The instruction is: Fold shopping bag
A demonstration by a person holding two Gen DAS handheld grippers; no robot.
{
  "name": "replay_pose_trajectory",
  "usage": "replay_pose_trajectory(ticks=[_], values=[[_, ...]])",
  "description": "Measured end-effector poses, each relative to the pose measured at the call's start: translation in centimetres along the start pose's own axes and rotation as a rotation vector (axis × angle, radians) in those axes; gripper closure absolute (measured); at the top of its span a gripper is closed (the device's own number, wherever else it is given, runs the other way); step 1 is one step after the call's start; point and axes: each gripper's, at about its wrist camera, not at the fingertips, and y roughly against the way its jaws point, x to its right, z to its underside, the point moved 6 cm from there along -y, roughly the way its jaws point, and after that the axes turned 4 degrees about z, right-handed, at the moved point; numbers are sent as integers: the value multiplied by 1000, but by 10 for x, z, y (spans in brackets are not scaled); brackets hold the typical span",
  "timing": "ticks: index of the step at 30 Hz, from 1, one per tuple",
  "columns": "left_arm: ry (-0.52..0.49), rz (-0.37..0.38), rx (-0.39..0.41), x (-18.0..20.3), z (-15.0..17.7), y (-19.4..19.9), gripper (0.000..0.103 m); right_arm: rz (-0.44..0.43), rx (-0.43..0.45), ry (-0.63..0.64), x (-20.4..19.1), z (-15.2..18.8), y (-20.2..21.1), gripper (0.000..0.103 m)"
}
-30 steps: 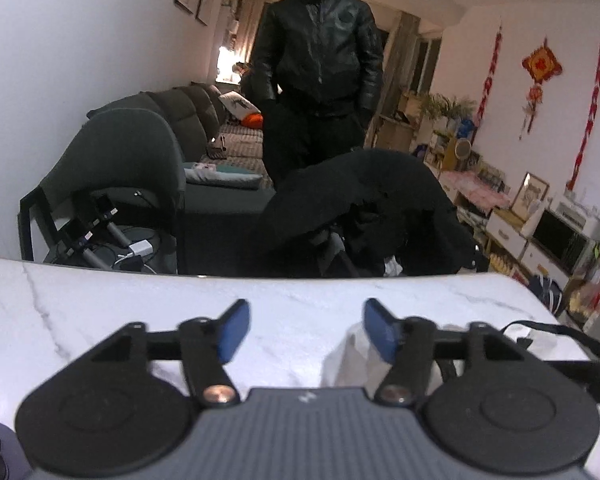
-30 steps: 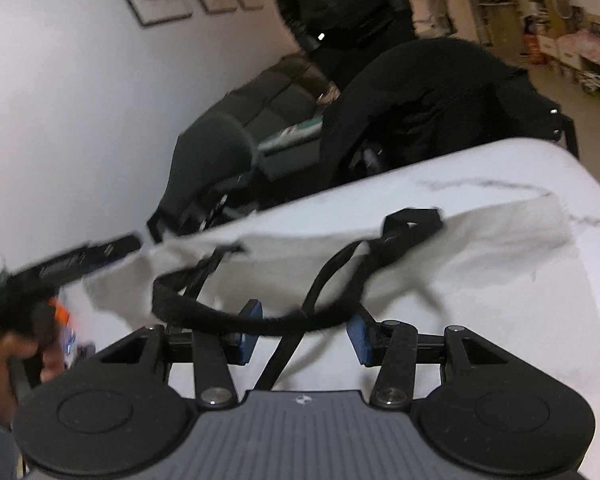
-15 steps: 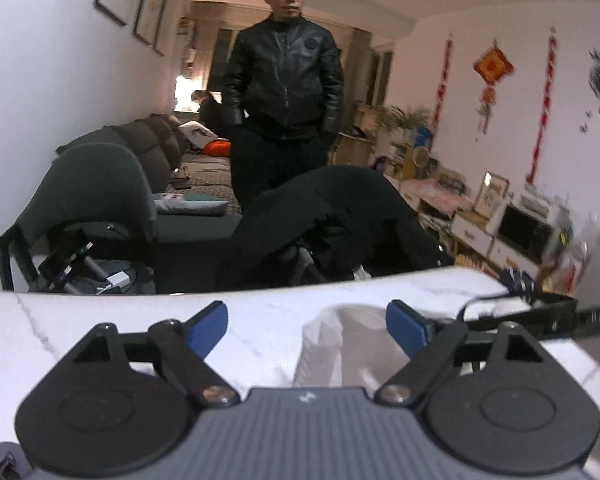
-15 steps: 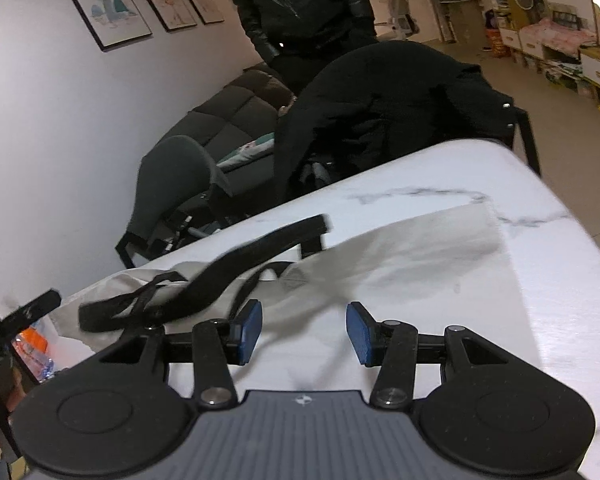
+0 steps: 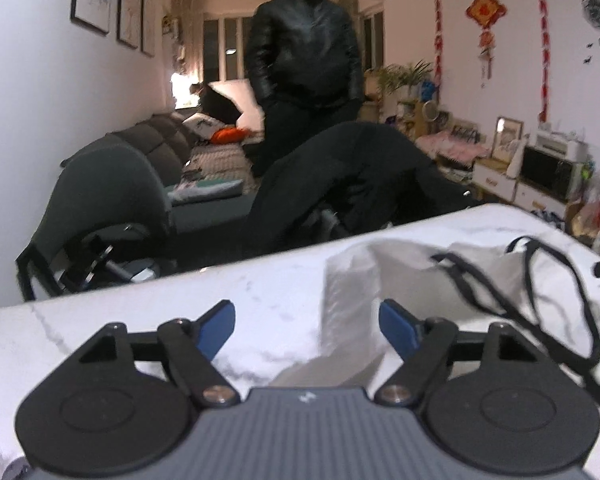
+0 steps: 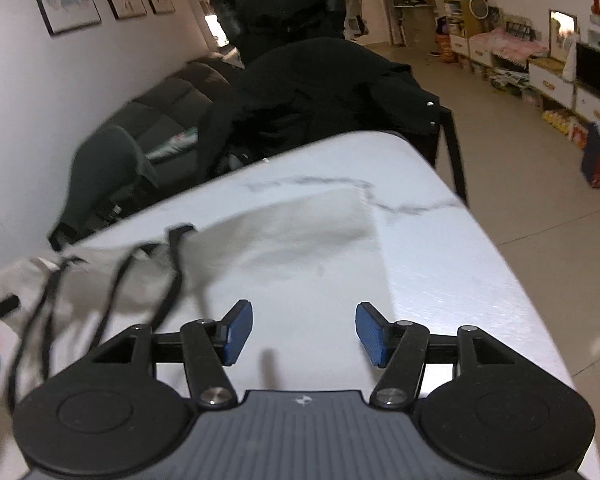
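Observation:
A pale canvas shopping bag [image 6: 292, 236] with black strap handles [image 6: 172, 264] lies rumpled on the white marble table [image 6: 440, 264]. In the right wrist view it spreads ahead and to the left of my right gripper [image 6: 304, 332], which is open and holds nothing. In the left wrist view the bag [image 5: 352, 280] bunches up just ahead, its fabric reaching between the open fingers of my left gripper [image 5: 306, 326]. Its handles [image 5: 540, 288] loop off to the right. Neither gripper clasps the cloth.
A person in a black jacket [image 5: 304, 64] stands beyond the table's far edge. A chair draped with a black coat [image 6: 320, 92] and a grey chair [image 5: 108, 192] stand against that edge. The table's right edge [image 6: 540, 320] drops to the tiled floor.
The right gripper let go of the black handles, opened wider and drew back to the right. The left gripper moved up to the bag's bunched end, and the bag settled onto the table.

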Motion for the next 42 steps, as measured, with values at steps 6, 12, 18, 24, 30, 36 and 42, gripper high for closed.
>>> replay_pose_trajectory(ticks=[6,12,18,24,30,36,42], values=[[50,-37,-49,-17,13,-13,47,63,11,41,12,6,-7,46],[98,-72,-85,-33,27,-23,71,88,39,102,10,8,-9,46],[198,-95,-112,-53,41,-32,84,148,71,228,-1,14,-12,46],[174,-47,-88,-53,39,-36,61,156,109,228,-3,18,-13,47],[254,-1,-21,-61,26,-48,27,147,149,243,-9,23,-11,60],[282,50,-58,-58,30,-60,89,151,169,301,-23,25,-13,92],[327,-27,-72,-65,37,-54,99,151,171,354,-38,25,-18,97]])
